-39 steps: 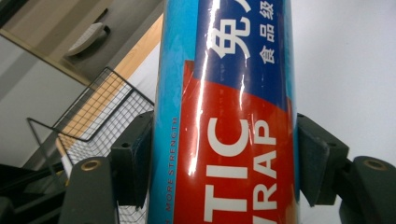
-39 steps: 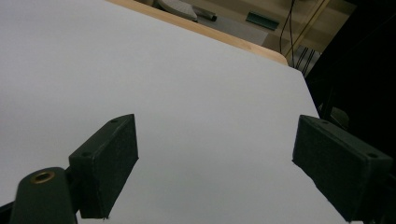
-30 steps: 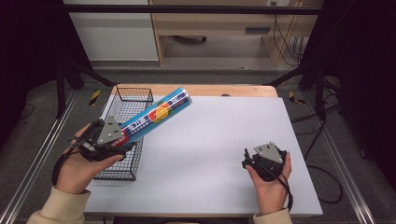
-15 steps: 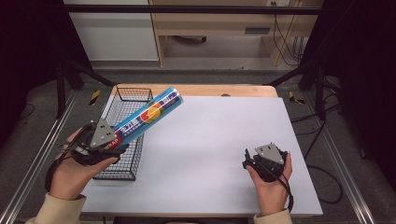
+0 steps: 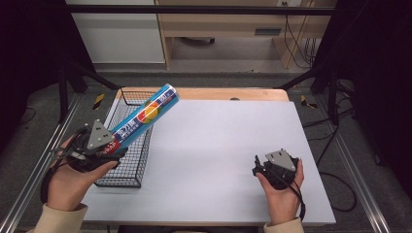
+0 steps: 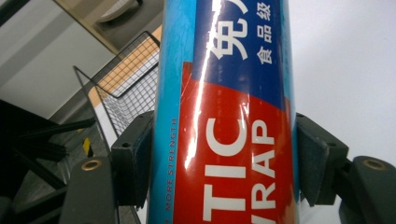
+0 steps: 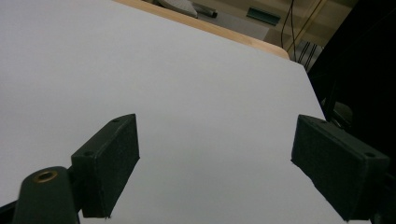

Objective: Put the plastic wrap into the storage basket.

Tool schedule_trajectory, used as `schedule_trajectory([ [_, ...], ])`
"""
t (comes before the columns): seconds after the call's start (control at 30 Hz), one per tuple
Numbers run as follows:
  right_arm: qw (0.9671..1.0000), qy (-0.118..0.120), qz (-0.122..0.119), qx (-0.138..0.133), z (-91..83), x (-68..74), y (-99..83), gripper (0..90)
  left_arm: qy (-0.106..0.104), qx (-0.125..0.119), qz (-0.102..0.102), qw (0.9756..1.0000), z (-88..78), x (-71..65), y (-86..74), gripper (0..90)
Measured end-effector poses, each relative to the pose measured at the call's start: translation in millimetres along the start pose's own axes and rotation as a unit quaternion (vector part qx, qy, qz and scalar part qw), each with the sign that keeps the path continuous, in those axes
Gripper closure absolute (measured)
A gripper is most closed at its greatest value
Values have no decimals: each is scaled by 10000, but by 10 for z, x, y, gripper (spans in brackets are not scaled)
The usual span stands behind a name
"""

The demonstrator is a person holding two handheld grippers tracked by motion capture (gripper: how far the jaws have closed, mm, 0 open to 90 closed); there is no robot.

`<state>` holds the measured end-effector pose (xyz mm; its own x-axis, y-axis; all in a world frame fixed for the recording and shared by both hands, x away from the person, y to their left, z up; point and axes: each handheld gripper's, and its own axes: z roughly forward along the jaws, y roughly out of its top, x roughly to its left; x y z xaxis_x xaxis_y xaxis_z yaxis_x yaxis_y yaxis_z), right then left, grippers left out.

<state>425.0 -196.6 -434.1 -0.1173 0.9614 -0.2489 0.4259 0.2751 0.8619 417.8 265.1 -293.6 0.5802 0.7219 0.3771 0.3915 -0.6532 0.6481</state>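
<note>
At the left, we are carrying the plastic wrap tube (image 5: 144,116) in the left tongs (image 5: 108,145), both pads pressing its red end. Since a second ago it is moving left, and now it is hanging tilted over the wire basket (image 5: 128,167) at the counter's (image 5: 218,145) left edge. We think we are getting ready to lay it inside. At the right, the right tongs (image 5: 261,170) are resting empty, their jaws just closing a little but wide apart.

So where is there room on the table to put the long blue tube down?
The wide white table top between the wire basket and the right gripper is bare. The strip behind it, up to the wooden edge, is free too. The left side is crowded: the left gripper holds the tube over the basket.
</note>
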Motion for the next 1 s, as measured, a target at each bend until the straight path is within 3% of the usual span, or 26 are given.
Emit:
schedule_trajectory([
  [0.13, 10000, -8, -27, -28, -8, 10, 10, 157, 20, 52, -122, 9999, 20, 15, -35, 319],
  [0.27, 10000, -15, -46, -7, -7, 15, 6, 156, 90, 251, -220, 9994, 62, 47, -62, 319],
  [0.43, 10000, -1, -60, 2, -8, 17, 7, 156, 188, 265, -305, 9990, 108, 79, -93, 319],
  [0.57, 10000, 8, -77, -10, -8, 17, 15, 157, 282, 535, -353, 9975, 205, 122, -93, 320],
  [0.6, 9999, 34, -105, -11, -5, 25, 19, 157, 251, 650, -525, 9962, 272, 145, -129, 320],
  [0.63, 9999, 34, -105, -11, -5, 25, 19, 157, 251, 650, -525, 9962, 272, 145, -129, 320],
  [0.67, 9999, 53, -106, -11, -3, 27, 19, 156, 246, 772, -664, 9945, 333, 154, -176, 320],
  [0.77, 9999, 81, -92, -11, 2, 19, 16, 156, 279, 1034, -766, 9913, 416, 164, -214, 320],
  [1.0, 9999, 88, -104, -59, -20, -18, 26, 157, 369, 1563, -1204, 9797, 559, 239, -243, 320],
])
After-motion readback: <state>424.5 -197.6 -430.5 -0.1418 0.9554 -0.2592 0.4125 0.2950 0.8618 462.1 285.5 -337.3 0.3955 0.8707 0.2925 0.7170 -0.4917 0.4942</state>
